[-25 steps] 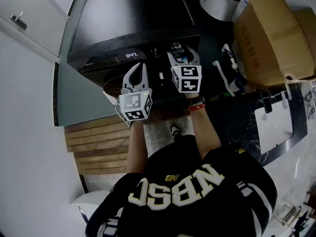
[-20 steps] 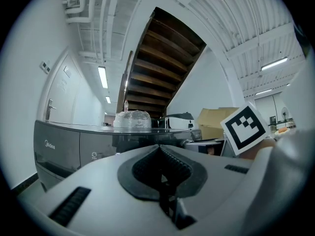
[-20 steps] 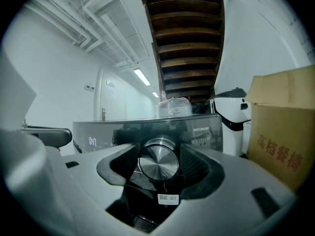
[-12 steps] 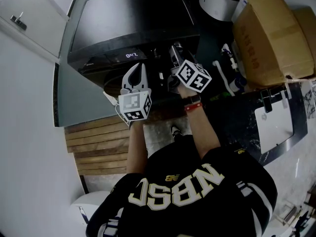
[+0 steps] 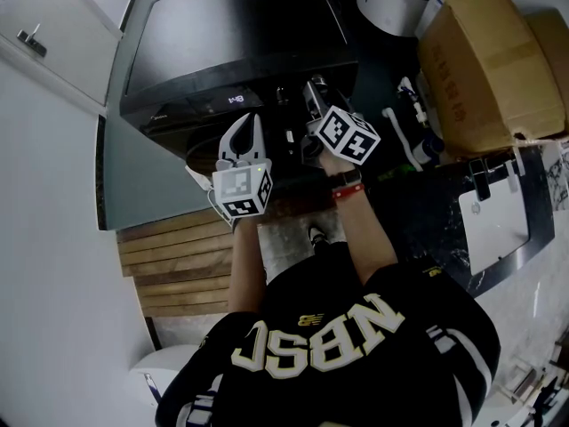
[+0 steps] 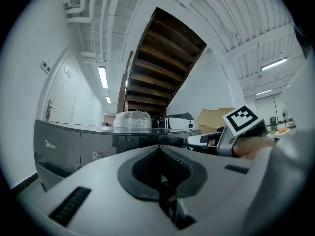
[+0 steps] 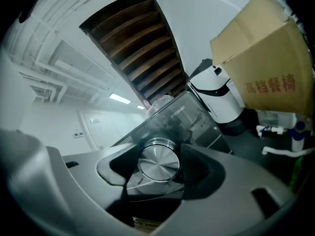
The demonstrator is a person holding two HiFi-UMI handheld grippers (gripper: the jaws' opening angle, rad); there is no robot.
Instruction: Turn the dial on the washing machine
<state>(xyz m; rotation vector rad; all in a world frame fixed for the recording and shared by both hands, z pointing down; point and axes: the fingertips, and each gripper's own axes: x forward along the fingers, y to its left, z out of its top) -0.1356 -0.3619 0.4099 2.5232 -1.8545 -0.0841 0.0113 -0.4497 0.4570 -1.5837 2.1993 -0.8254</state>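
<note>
The dial (image 7: 158, 165) was hidden in the head view behind the right gripper (image 5: 313, 92). Lit figures on the display (image 5: 235, 100) of the washing machine (image 5: 231, 34) were too small to read. The cardboard box (image 5: 493, 60) ran past the right edge. Panel print near the dial was blurred.

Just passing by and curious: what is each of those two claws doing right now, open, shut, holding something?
Left gripper: shut, nothing between its jaws.
Right gripper: shut on the silver dial of the washing machine.
</note>
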